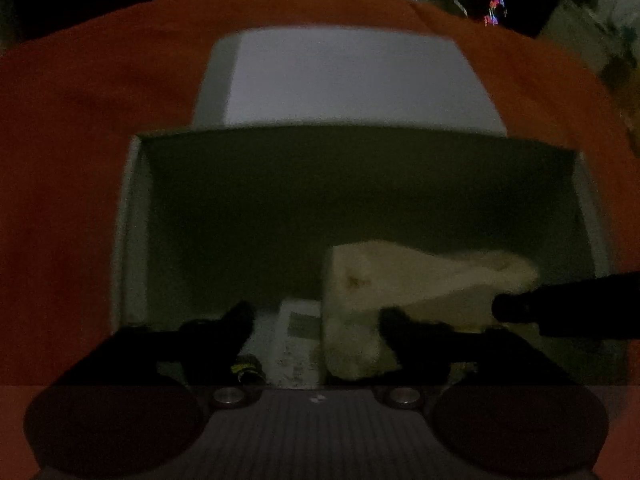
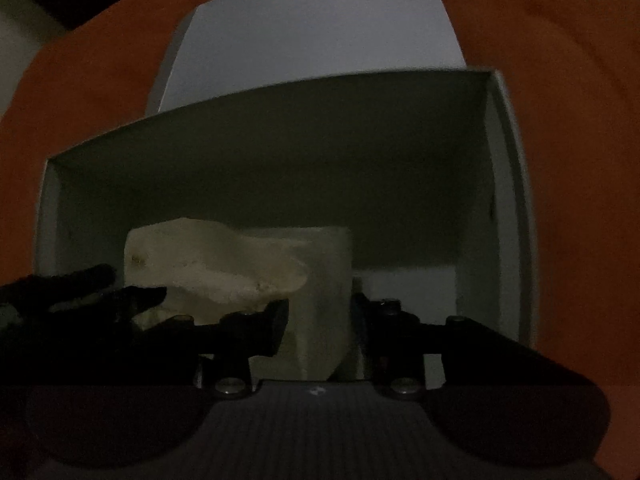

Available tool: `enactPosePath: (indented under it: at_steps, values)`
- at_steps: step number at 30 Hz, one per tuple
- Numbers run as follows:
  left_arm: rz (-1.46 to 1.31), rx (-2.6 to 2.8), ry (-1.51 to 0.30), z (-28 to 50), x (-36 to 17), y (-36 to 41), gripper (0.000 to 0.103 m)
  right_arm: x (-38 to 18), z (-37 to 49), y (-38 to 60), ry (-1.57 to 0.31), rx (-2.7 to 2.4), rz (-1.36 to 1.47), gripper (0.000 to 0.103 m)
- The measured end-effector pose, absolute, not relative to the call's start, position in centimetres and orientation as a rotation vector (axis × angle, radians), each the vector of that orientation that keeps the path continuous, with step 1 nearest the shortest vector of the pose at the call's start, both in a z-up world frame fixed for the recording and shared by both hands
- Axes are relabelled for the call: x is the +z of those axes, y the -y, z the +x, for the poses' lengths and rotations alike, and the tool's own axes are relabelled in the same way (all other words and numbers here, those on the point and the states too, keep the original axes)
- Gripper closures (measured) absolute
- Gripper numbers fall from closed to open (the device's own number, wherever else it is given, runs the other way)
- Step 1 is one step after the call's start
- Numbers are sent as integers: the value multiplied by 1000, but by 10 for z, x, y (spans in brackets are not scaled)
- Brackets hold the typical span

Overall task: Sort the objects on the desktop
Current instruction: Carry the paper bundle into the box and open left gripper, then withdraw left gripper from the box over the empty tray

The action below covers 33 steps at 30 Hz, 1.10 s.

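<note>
Both hand-held grippers are down inside a white box (image 1: 132, 240) with flat matte walls, sitting on the orange-covered counter (image 1: 60, 160). Left hand-held gripper (image 1: 316, 320) has its fingers spread, not pinching anything. Right hand-held gripper (image 2: 320, 308) straddles a crumpled, soft-looking cream packet (image 2: 224, 264) in the box, jaws parted; can't tell if the pads actually press it. Box lid (image 1: 344, 76) lies flat behind.
</note>
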<state>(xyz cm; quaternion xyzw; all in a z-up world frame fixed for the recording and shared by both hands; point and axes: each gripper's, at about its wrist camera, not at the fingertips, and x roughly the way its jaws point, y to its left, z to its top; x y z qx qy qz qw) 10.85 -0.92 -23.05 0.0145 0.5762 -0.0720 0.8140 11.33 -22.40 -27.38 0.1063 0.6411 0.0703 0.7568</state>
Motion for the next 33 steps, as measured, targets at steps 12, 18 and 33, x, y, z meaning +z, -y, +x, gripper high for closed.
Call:
enactPosePath:
  at_steps: [12, 18, 33]
  values:
    - [-43, -212, -1169, 123, -169, -18, 35, -208, 120, 228, -1369, 257, 212, 46]
    - [-85, -179, -1086, 165, -137, -42, 34, -144, 150, 249, -1242, 302, 202, 8]
    - [-8, -159, -1097, 290, -201, -87, 28, -175, 278, 340, -1129, 131, 245, 1]
